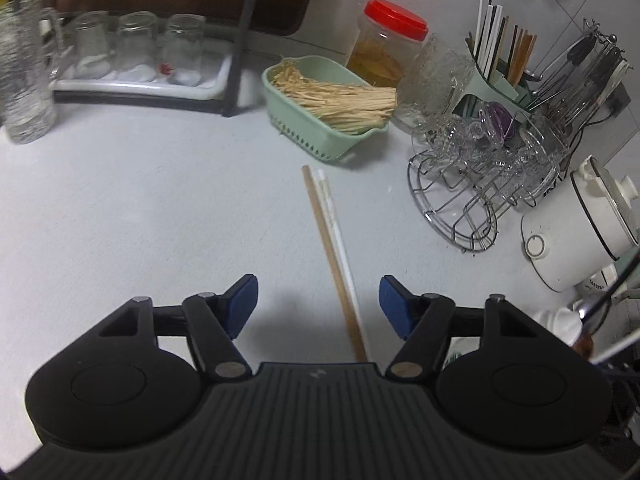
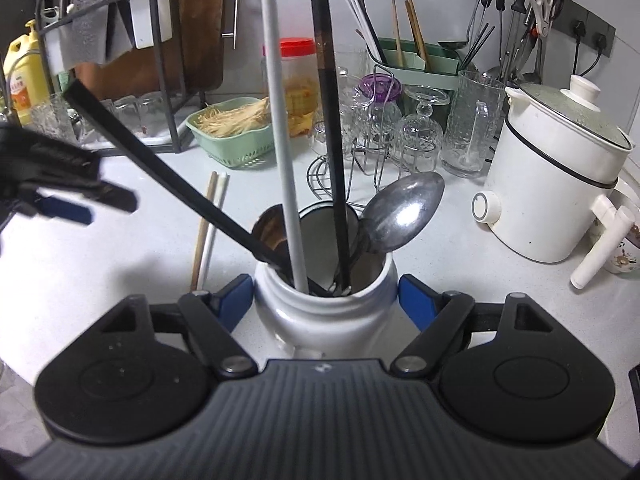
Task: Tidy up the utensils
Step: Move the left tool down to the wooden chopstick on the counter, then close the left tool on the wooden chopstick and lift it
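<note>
Wooden and white chopsticks flat on counter; spoon-and-chopstick-filled white jar upright.

Your left tongs and right tongs look alike: black ribbed bodies, round side discs, silver pivot screws, blue pads.

Left gripper hovers over the white counter, jaws apart, nothing pressed between the blue pads. A wooden chopstick and a white chopstick lie side by side on the counter, passing between the jaws nearer the right-hand pad
</note>
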